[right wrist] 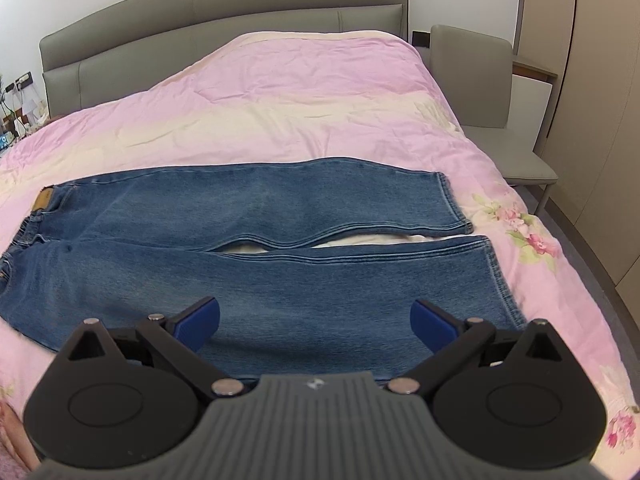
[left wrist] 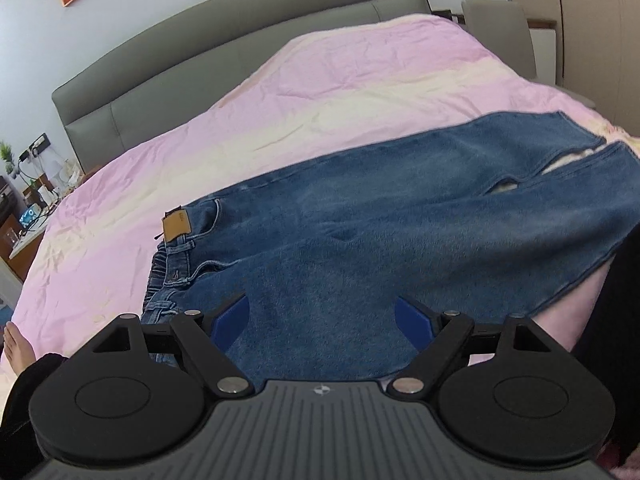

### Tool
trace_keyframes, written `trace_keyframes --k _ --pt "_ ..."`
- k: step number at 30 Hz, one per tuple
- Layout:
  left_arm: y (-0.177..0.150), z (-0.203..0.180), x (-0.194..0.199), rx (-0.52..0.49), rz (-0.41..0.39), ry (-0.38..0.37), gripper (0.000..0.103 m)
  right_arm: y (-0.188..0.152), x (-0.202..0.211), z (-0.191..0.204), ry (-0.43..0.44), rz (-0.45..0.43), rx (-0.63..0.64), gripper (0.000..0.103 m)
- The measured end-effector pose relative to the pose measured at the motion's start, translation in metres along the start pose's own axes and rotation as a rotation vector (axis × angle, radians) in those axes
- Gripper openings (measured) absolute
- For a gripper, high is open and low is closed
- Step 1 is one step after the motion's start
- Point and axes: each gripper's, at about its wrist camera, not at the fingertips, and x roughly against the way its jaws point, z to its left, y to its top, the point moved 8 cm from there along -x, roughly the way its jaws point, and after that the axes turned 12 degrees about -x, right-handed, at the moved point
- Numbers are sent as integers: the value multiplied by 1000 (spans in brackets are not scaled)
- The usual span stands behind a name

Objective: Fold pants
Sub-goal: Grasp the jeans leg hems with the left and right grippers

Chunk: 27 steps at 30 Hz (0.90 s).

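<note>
Blue jeans point(left wrist: 360, 220) lie flat across a pink bed cover, waistband with a tan leather patch point(left wrist: 175, 227) to the left, both legs stretched to the right, side by side. In the right wrist view the jeans point(right wrist: 260, 240) show a narrow gap between the legs, hems at the right. My left gripper point(left wrist: 322, 322) is open and empty, just above the seat area near the front edge. My right gripper point(right wrist: 316, 320) is open and empty, above the near leg close to its lower edge.
The pink quilt point(right wrist: 280, 92) covers the bed up to a grey headboard point(right wrist: 200, 12). A grey chair point(right wrist: 480, 92) stands at the bed's right side. A cluttered nightstand point(left wrist: 28, 208) is at the left. A bare foot point(left wrist: 16, 344) shows at the lower left.
</note>
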Motion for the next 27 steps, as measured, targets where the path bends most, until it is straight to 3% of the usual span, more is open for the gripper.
trace_keyframes --k 2,5,9,12,16,20,23,27 --pt "-13 -2 -12 -50 37 -12 96 3 -10 -17 -14 12 16 88" --pt "-36 -10 -34 -168 109 -14 95 7 -27 -43 -51 14 60 87" --pt "-72 -19 -65 -400 249 118 94 6 -53 -78 -89 45 178 87" --pt "-94 -26 -84 -491 283 117 94 -3 -73 -104 -93 117 280 87" --pt "-104 -33 -96 -573 233 120 95 -22 -93 -136 -150 197 386 87" --pt "-98 -35 -107 -608 188 121 96 -53 -108 -148 -127 272 514 87" --pt "-93 -37 -117 -605 169 126 97 -63 -116 -141 -84 255 576 94" --pt "-78 -35 -134 -519 151 148 97 -70 -135 -127 -52 225 631 98"
